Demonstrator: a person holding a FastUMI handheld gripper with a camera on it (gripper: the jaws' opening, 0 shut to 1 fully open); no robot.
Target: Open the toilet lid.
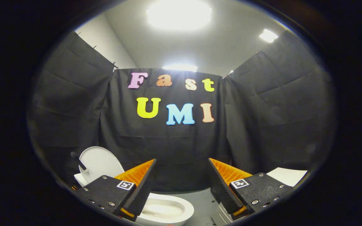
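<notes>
Mounted on the gripper [181, 175], looking forward along its two parted fingers with nothing between them. Faces the booth's back wall [174, 147] roughly level, tilted up enough to catch the ceiling lights [178, 14]. Sits close above the toilet [165, 210], low beside the left finger, lid [101, 163] standing upright.

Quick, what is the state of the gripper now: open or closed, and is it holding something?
Gripper: open, holding nothing; its fingers are spread apart above the toilet bowl, and the toilet lid stands raised.
</notes>
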